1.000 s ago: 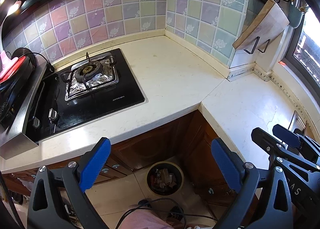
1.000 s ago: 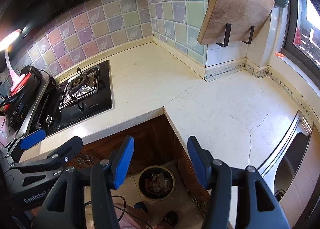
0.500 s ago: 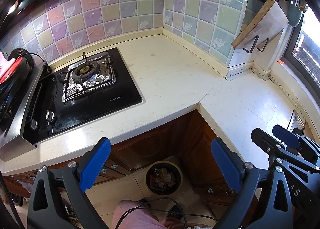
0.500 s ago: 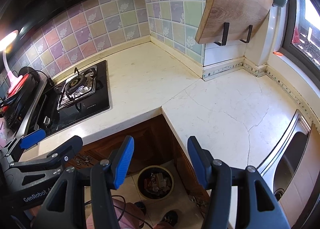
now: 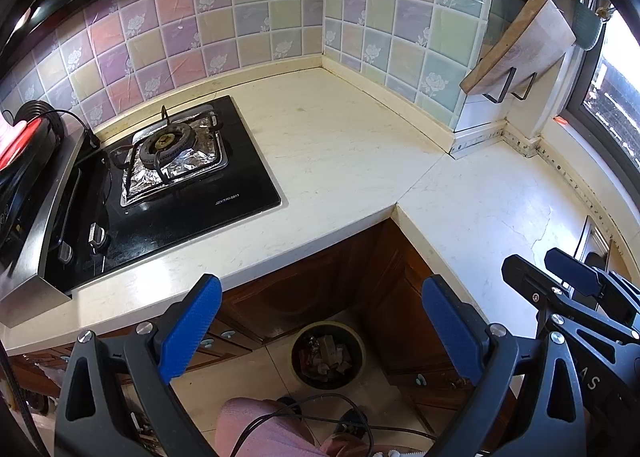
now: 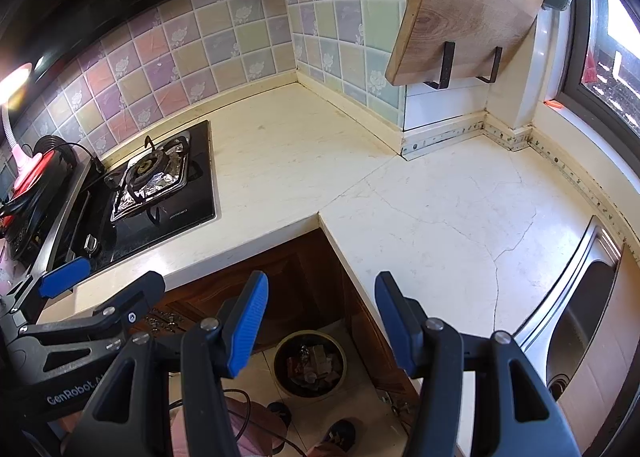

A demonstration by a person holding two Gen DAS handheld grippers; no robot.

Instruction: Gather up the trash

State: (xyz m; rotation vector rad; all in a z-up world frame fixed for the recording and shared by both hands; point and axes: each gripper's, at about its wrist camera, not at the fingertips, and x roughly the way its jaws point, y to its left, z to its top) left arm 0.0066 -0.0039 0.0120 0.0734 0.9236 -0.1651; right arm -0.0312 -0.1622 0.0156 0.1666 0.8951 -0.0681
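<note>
Left wrist view: the left tongs (image 5: 320, 327) stand wide apart and empty above the inner corner of the cream stone desk (image 5: 344, 161). Between and below their blue pads, on the tiled floor (image 5: 240, 377), sits the round bin of scrap trash (image 5: 328, 355). The right tongs (image 5: 560, 281) show at the right edge.

Right wrist view: the right tongs (image 6: 318, 323) gape, holding nothing; the bin (image 6: 310, 365) lies directly beneath their gap, by the brown wooden cabinet (image 6: 296, 281).

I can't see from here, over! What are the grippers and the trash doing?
Left hand-held gripper open, empty. Right hand-held gripper open, empty. Trash in the bin on the floor. Countertop shows no litter.
</note>
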